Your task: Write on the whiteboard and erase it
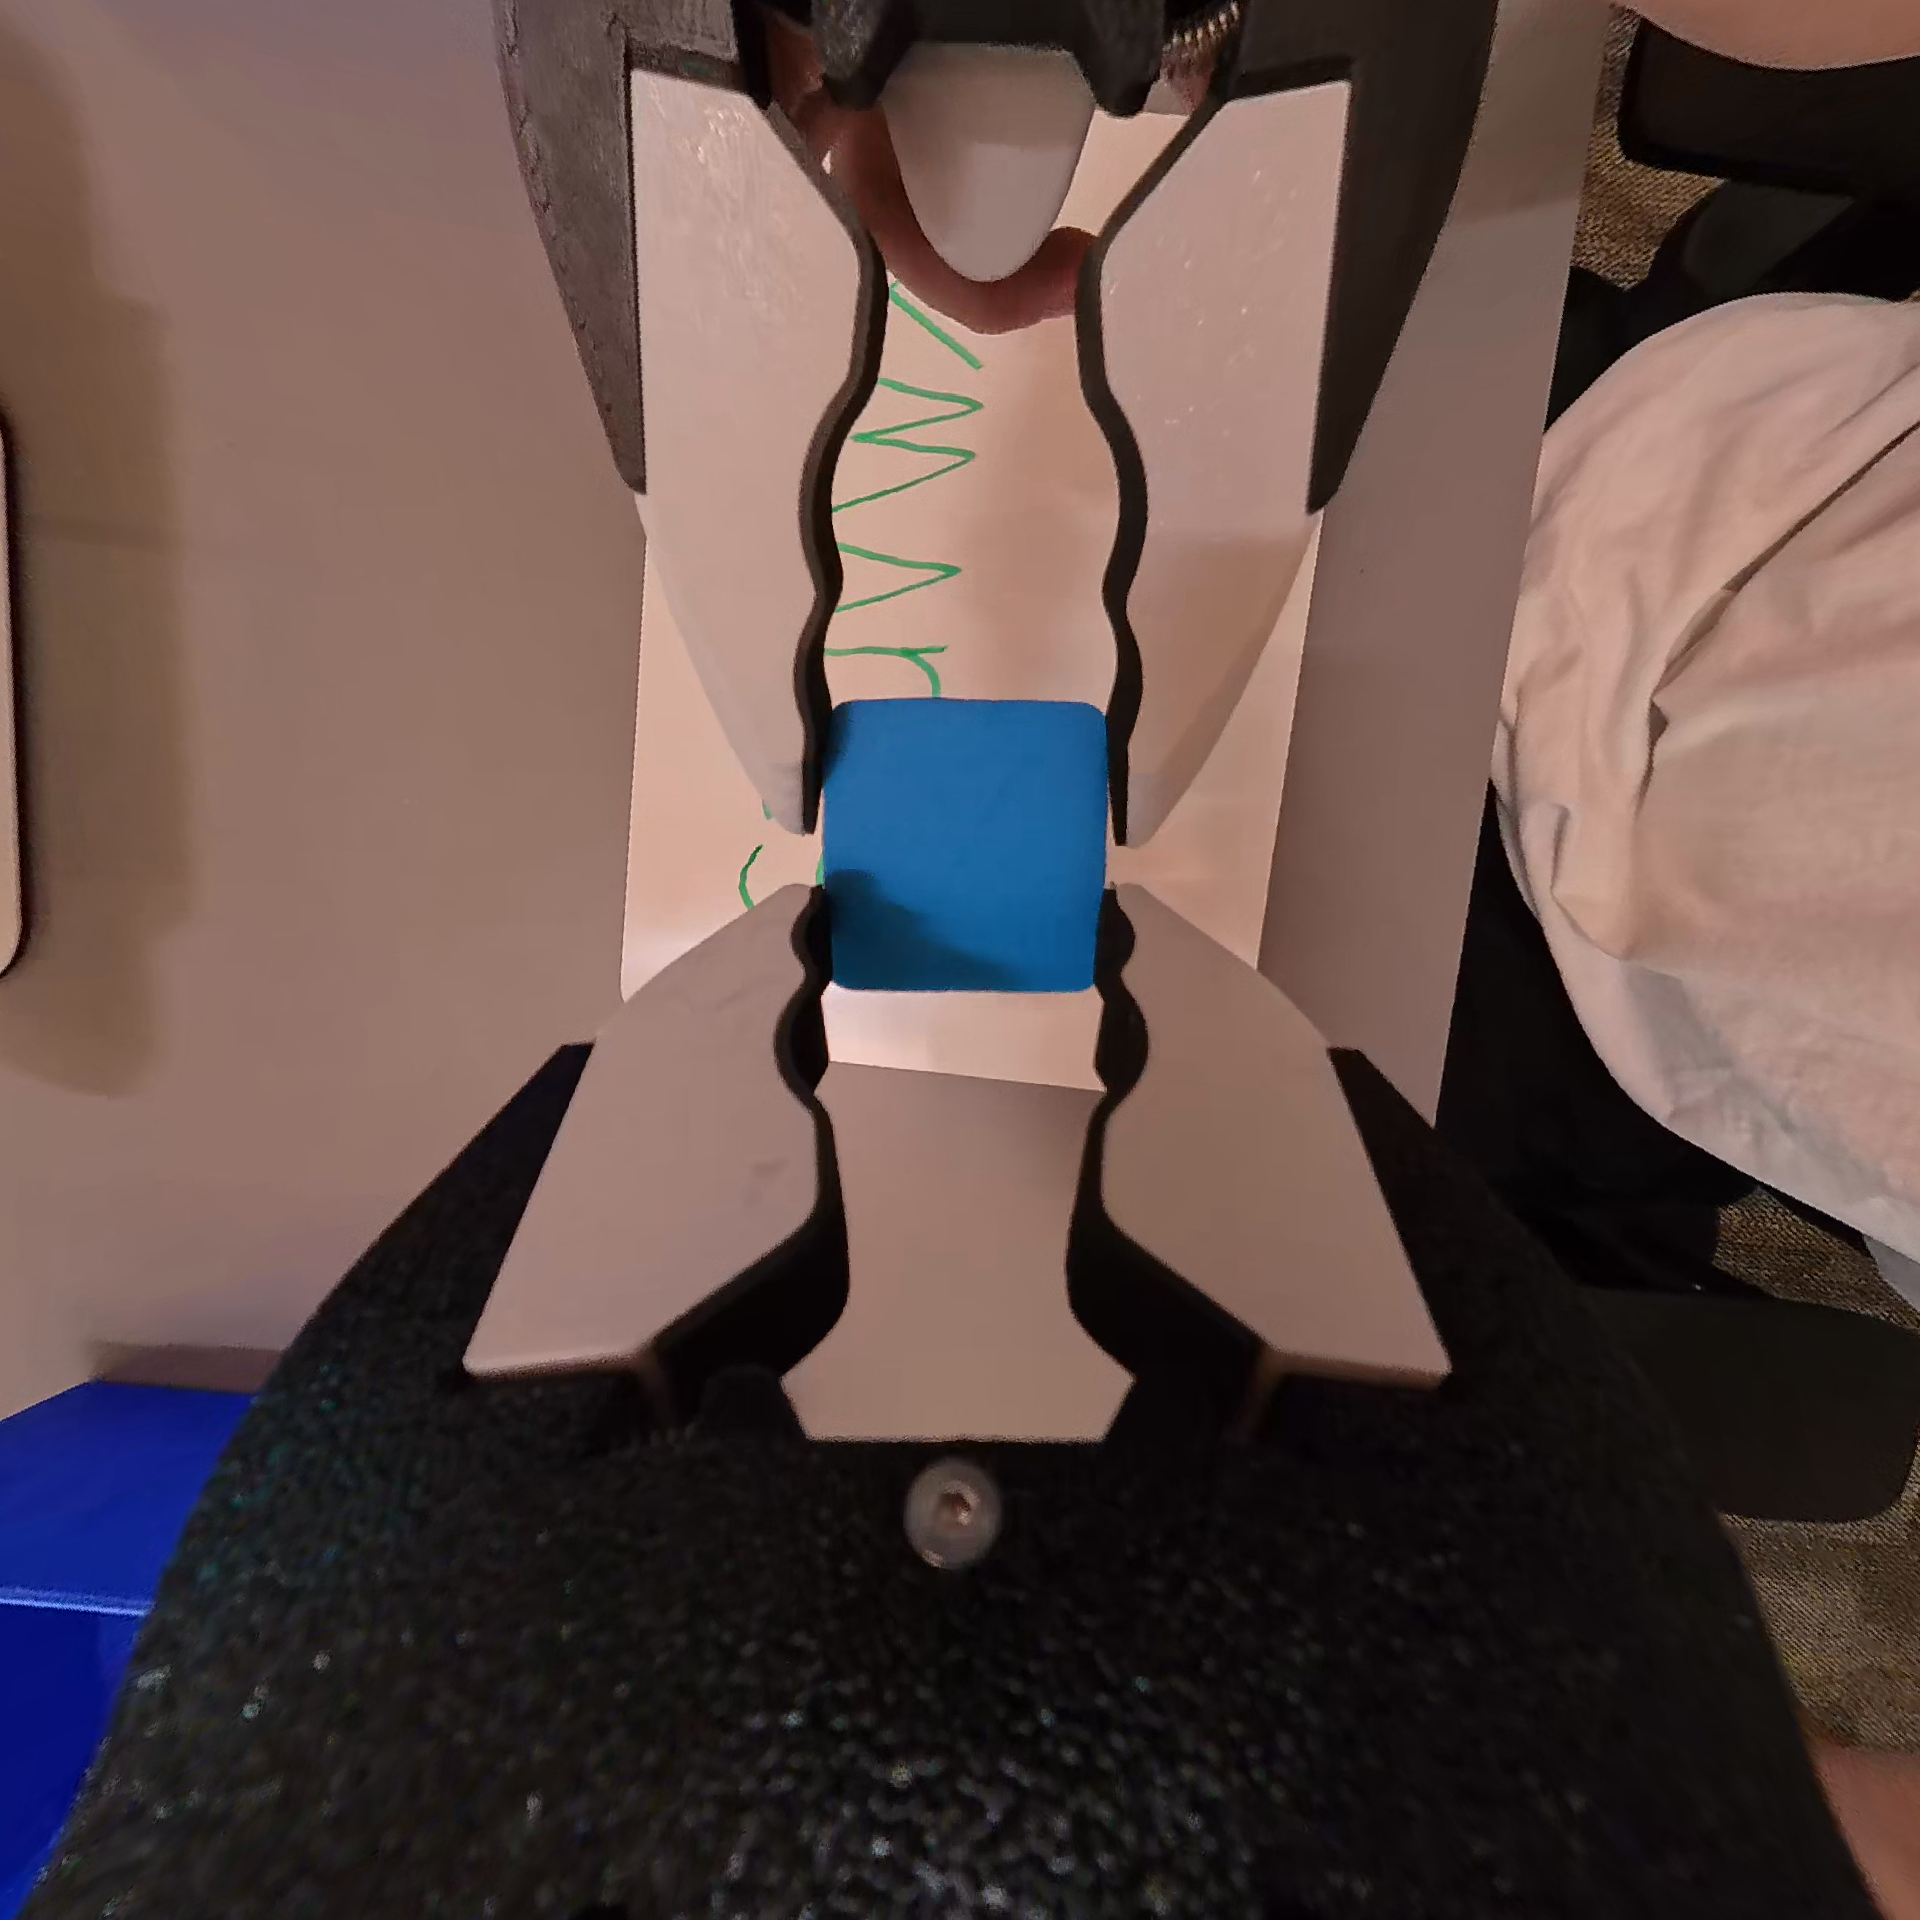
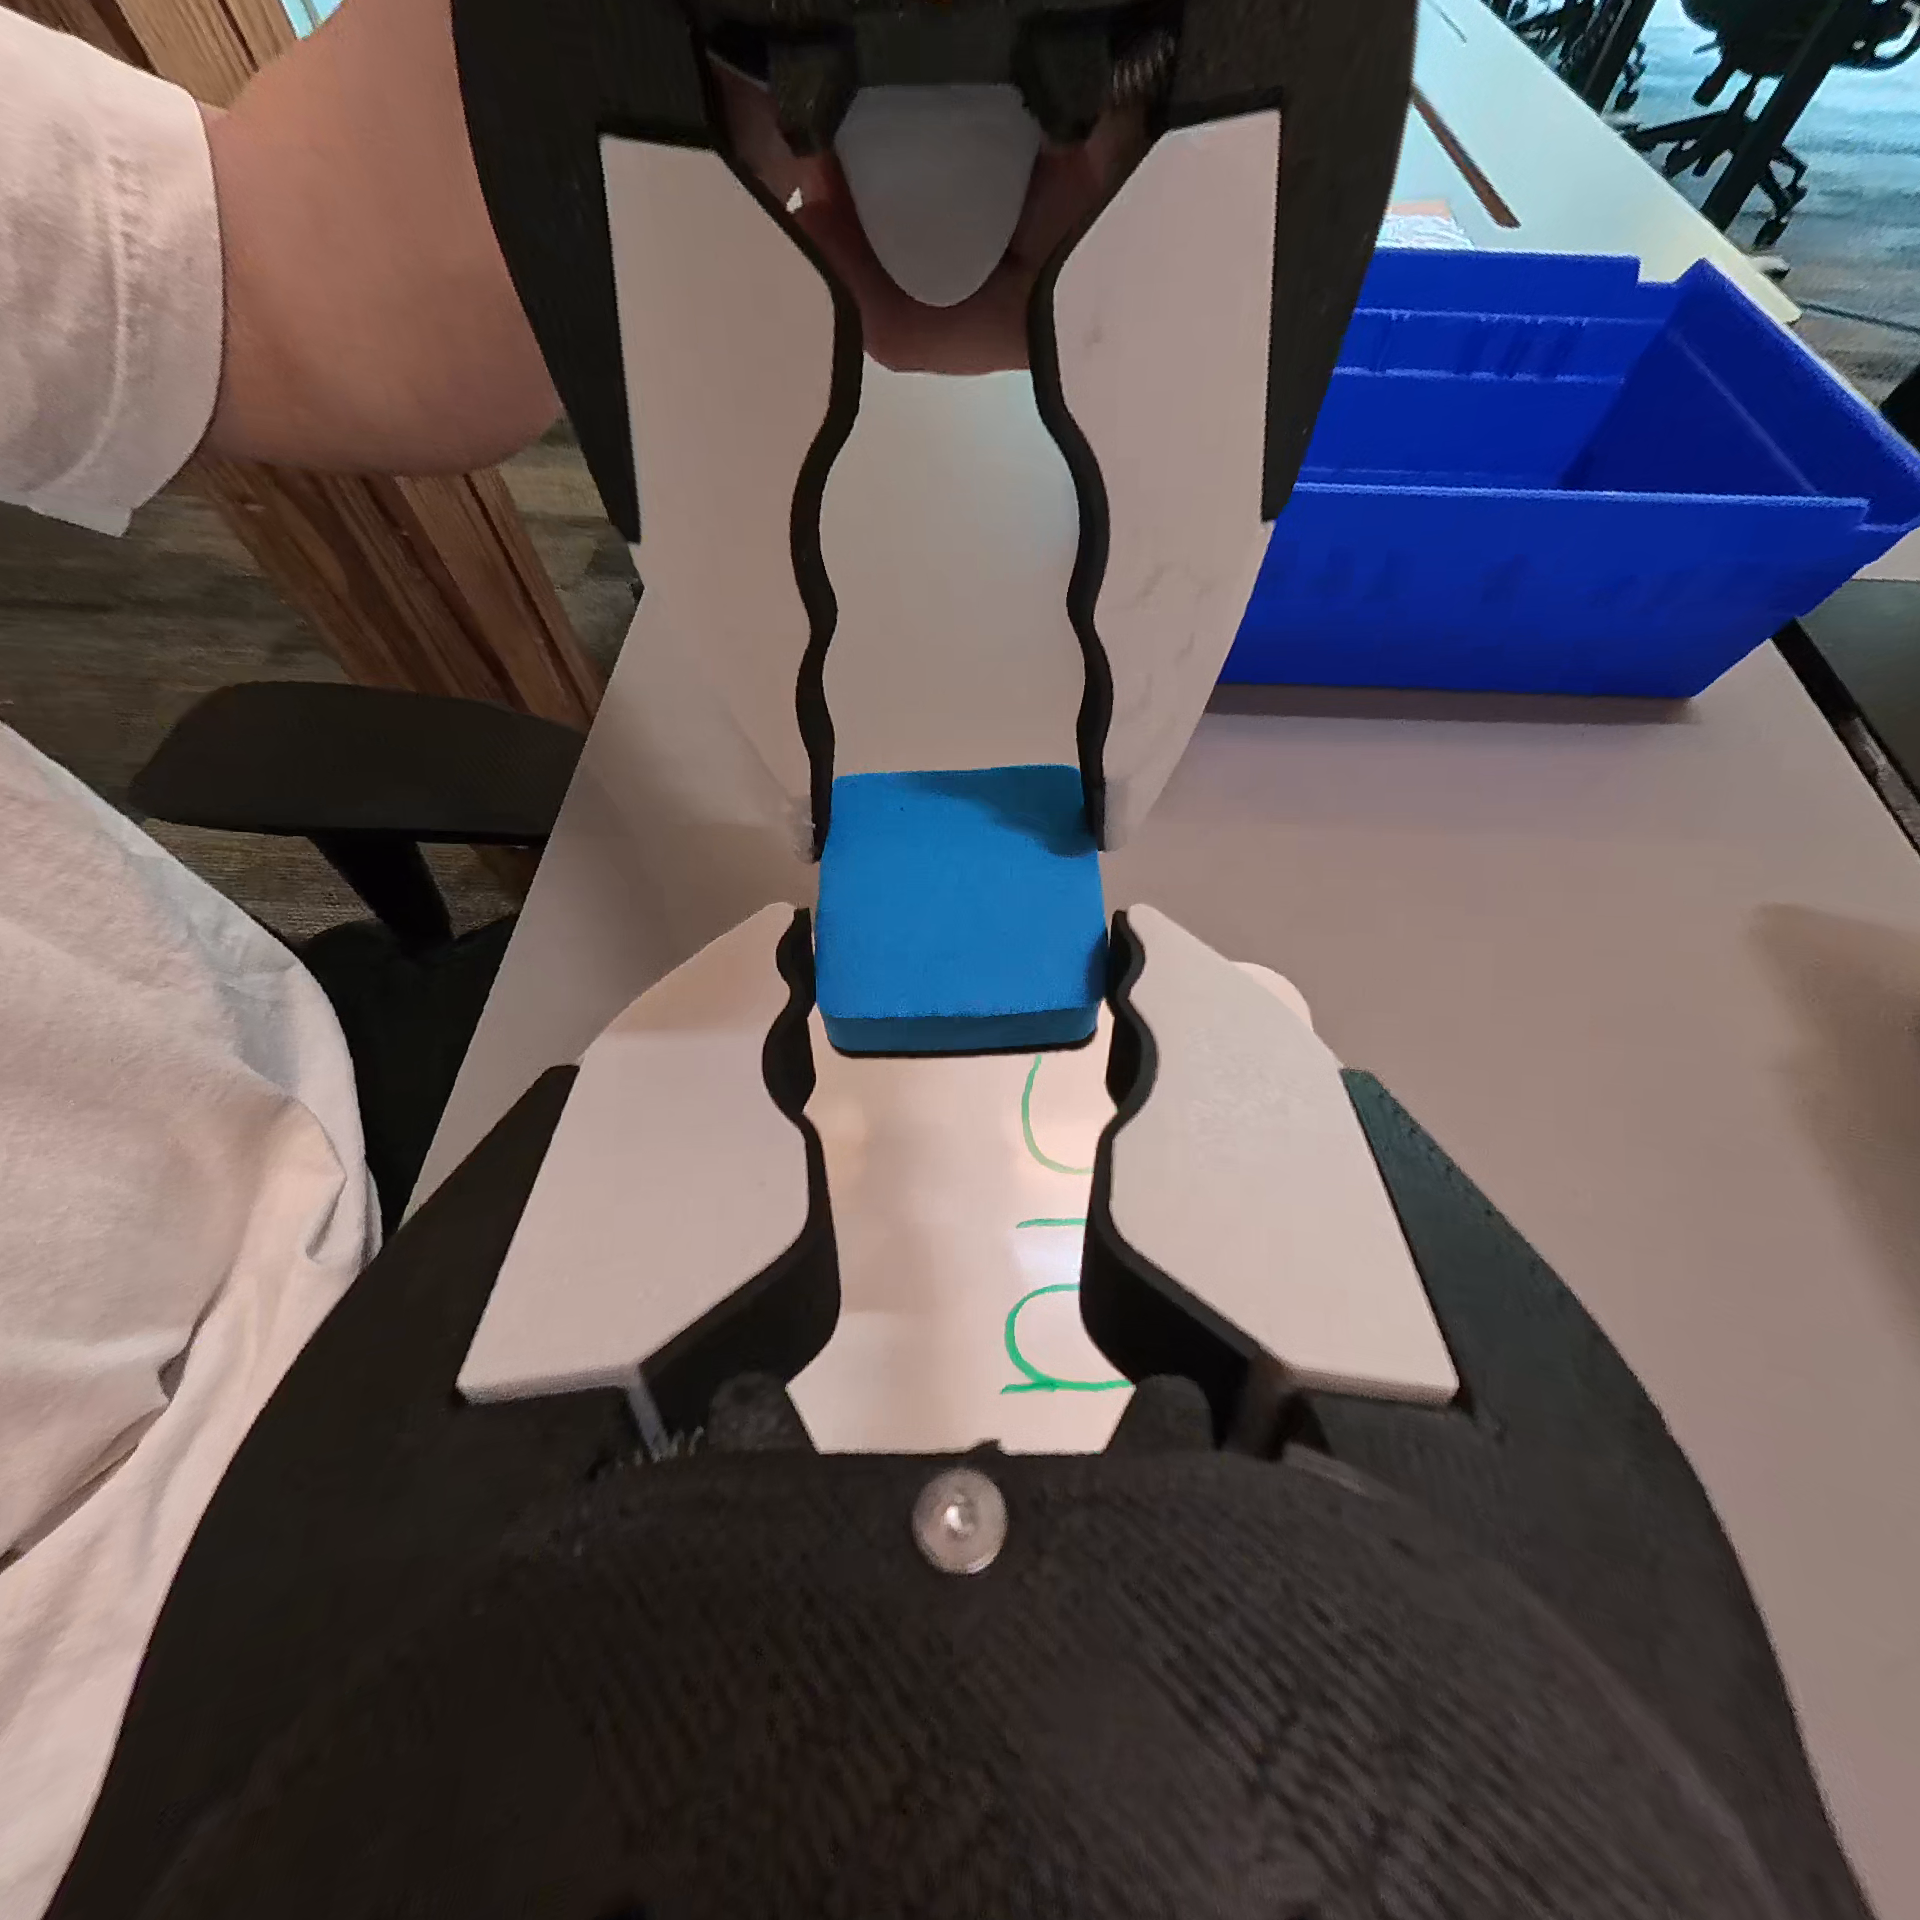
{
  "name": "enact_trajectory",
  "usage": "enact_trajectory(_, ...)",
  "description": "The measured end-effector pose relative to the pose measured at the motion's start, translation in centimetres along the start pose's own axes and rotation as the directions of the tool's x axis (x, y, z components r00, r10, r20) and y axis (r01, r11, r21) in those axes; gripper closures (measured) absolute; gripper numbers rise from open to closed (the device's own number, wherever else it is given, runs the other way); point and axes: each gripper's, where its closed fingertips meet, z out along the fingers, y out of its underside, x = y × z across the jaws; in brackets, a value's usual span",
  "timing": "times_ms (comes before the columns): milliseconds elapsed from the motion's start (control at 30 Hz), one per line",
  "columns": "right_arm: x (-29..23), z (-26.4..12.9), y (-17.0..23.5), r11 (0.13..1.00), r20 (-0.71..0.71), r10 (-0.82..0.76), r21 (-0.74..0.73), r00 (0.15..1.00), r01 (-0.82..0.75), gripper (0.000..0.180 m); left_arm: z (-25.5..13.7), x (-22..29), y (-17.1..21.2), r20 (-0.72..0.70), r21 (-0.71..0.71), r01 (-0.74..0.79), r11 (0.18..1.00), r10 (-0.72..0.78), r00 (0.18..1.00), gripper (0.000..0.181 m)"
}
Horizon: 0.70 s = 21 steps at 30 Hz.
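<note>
Both tools pinch the eraser (image 1: 961, 847) from opposite ends. Your left gripper (image 1: 961, 914) and right gripper (image 2: 961, 925) are each closed to its width, pads touching its sides. The eraser sits flat on the whiteboard (image 2: 914, 1247), with green writing (image 1: 904, 457) on either side of it. Keep one firm grip, release the other, then press flat and sweep along the strokes.

One blue eraser (image 1: 961, 847) sits on one whiteboard (image 1: 1195, 623) bearing green marker strokes (image 1: 914, 457), gripped from 12 and 6 o'clock by two tools (image 1: 961, 894). One blue bin (image 2: 1558, 488) stands on the surface (image 2: 1507, 935) at 2 o'clock; one black chair (image 2: 353, 769) at 9 o'clock.
</note>
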Motion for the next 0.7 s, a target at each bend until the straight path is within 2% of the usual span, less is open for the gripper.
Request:
enact_trajectory(267,-0.1,0.1,0.5,1.000,-0.012,0.018,-0.018,1.000,-0.018,0.128,0.7,0.1,0.3,-0.010,0.026,0.020,0.999,-0.020,1.000,0.132)
enact_trajectory(433,0.1,-0.3,0.4,0.992,0.008,0.121,0.044,0.993,-0.121,0.129,0.8,0.1,-0.5,-0.076,0.182,0.135,0.974,-0.123,0.989,0.131)
enact_trajectory(533,0.7,-0.7,0.4,0.983,-0.006,0.168,0.076,0.986,-0.167,0.129,0.5,-0.4,-1.4,-0.154,0.320,0.270,0.908,-0.232,0.961,0.128)
enact_trajectory(600,1.4,-1.0,0.6,0.979,-0.038,0.189,0.084,0.981,-0.185,0.129,0.2,-0.8,-2.1,-0.226,0.409,0.368,0.835,-0.298,0.927,0.118)
enact_trajectory(700,2.3,-1.7,1.1,0.962,-0.049,0.257,0.110,0.965,-0.250,0.129,0.2,-2.1,-1.5,-0.251,0.493,0.460,0.739,-0.385,0.888,0.117)
